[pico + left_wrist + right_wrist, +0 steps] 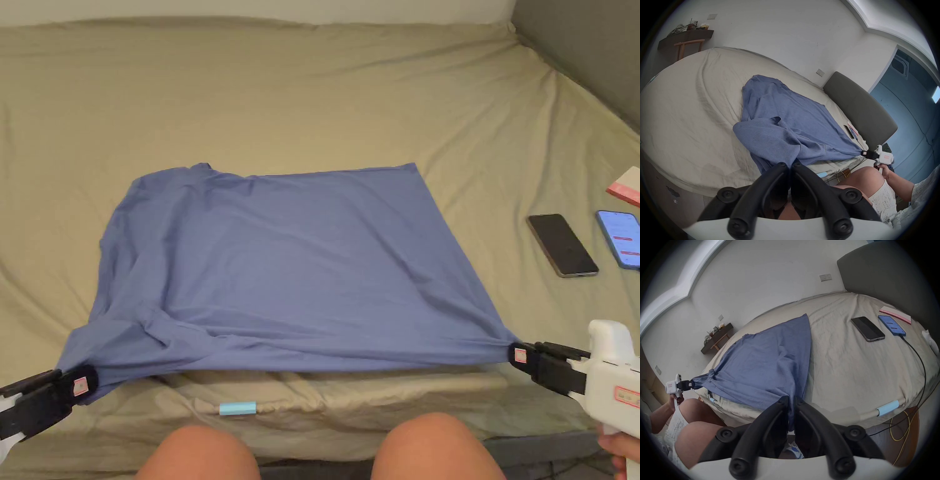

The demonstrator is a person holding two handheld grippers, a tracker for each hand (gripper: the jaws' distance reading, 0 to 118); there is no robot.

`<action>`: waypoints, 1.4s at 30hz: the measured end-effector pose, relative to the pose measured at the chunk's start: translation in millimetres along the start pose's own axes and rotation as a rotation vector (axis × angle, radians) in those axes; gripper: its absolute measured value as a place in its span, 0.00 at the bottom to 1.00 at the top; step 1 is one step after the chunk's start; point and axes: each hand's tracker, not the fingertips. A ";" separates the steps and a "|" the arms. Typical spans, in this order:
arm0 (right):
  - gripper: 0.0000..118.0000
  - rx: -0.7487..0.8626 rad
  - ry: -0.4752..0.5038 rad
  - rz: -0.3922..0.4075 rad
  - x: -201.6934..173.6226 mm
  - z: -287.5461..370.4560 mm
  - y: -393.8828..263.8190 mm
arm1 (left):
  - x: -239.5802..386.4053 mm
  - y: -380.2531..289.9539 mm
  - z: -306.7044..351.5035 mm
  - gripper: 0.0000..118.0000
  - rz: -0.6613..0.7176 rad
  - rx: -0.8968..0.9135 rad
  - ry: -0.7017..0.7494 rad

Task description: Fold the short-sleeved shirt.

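In the head view the shirt (287,262) lies spread across the middle of the bed (312,94). Its lower-left corner sits in the left claw (81,382) at the frame's lower left, its lower-right corner in the right claw (517,355) at lower right. Two phones (561,244) (620,238) lie side by side at the right edge, well apart from the shirt.
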 end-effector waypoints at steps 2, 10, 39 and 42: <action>0.04 0.010 0.014 -0.001 -0.9 4.2 0.9 | -1.5 -0.3 5.0 0.00 -0.006 0.011 -0.001; 0.04 0.016 0.015 0.020 -12.8 19.1 2.0 | -6.5 -6.1 20.1 0.00 0.003 0.029 -0.021; 0.04 -0.054 -0.027 -0.041 -13.4 -105.9 162.2 | -23.2 165.8 -135.1 0.00 -0.053 -0.087 0.037; 0.04 -0.083 -0.040 -0.024 -13.2 -132.3 176.8 | -35.8 182.2 -163.2 0.00 -0.045 -0.113 0.061</action>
